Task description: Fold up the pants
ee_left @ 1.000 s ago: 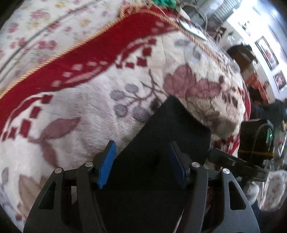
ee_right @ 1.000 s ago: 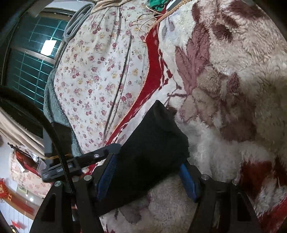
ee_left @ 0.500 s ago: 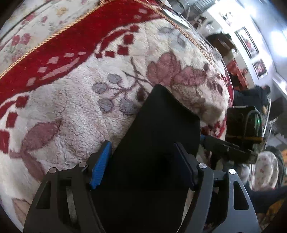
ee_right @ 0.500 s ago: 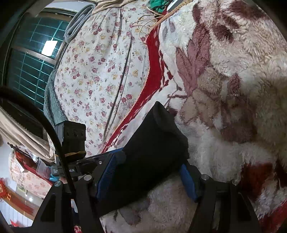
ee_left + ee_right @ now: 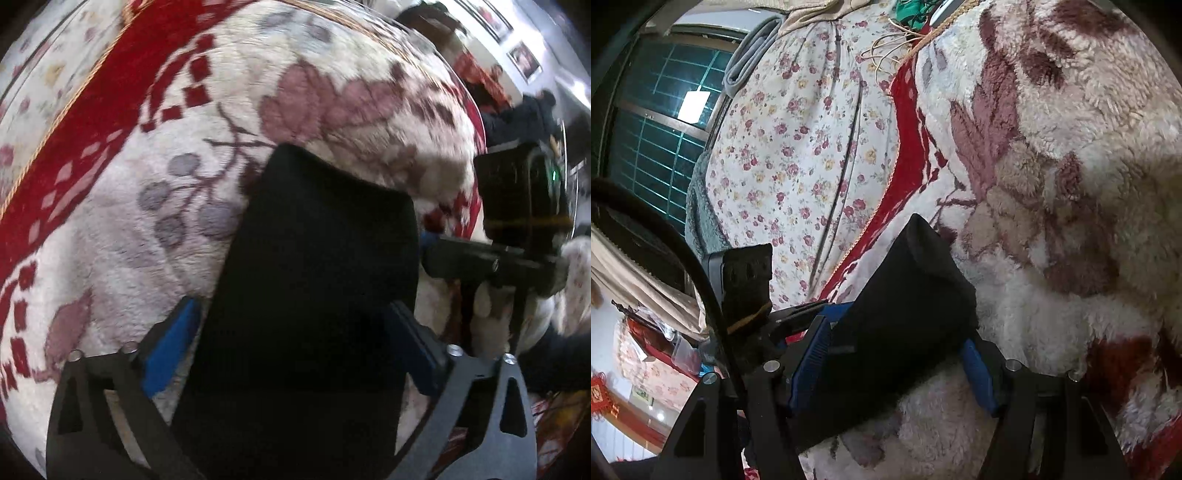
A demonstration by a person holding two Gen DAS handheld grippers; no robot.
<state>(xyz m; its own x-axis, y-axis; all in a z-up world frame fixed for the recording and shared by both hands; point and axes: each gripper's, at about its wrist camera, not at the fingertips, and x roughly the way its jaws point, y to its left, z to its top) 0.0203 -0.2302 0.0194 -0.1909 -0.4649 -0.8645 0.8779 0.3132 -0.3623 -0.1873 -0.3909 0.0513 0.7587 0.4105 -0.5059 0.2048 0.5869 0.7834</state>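
The folded black pants (image 5: 317, 280) lay on the plush floral blanket (image 5: 155, 206), and the step in hand looked like the release after a fold. The left gripper (image 5: 295, 347) had just been opening; its blue pads stood spread clear of the cloth between them. The right gripper (image 5: 890, 358) straddled the same bundle, its pads seemingly pinching it, though the dark cloth hid the contact. Next, it should let go and both should lift away without dragging the fold.

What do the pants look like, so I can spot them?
Find the big fluffy white blanket with pink flowers and a red border. The pants lie folded on it, a flat block. They are the only plain black thing, with no pattern.
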